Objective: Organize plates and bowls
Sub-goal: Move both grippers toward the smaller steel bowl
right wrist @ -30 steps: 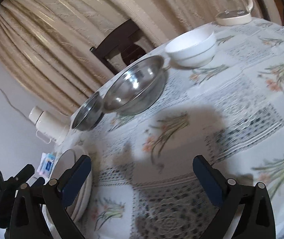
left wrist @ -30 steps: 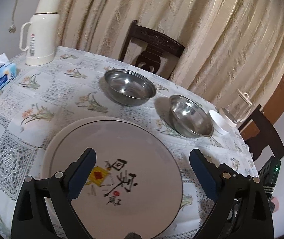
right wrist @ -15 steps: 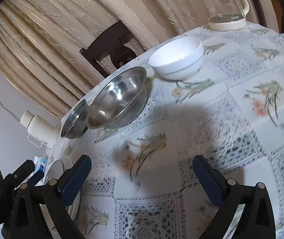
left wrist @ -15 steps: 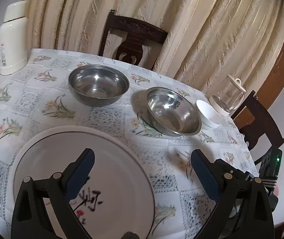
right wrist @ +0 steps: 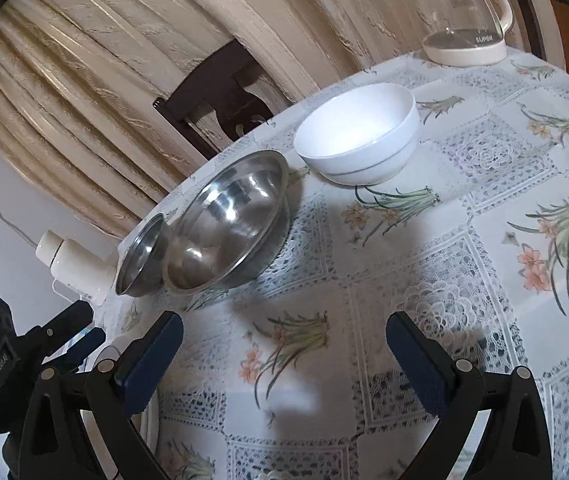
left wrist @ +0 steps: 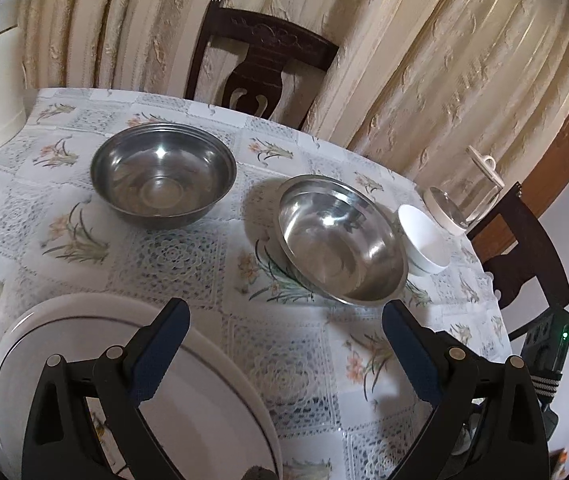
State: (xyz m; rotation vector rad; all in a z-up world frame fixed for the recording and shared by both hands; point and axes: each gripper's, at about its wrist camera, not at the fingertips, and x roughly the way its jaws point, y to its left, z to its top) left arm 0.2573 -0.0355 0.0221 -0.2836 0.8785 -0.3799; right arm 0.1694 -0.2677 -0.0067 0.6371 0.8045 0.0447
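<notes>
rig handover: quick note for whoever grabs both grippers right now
Left gripper: open, empty, over the white plate's rim.
Right gripper: open, empty, above bare tablecloth.
Two steel bowls, far one and near one, sit apart; white bowl stands beside the near one.
Done: nothing nested.
Left: stack the bowls, tidy with the plate.

Soft, even indoor light filled both views. The two steel bowls (left wrist: 163, 176) (left wrist: 340, 240) carried small bright glints, and dull shadows lay on the bench (right wrist: 424, 264) beside them. Fisheye distortion bent the curtains (left wrist: 424, 72) and darkened the corners to black. Focus was fairly sharp, with slight softness near the lower edges.
</notes>
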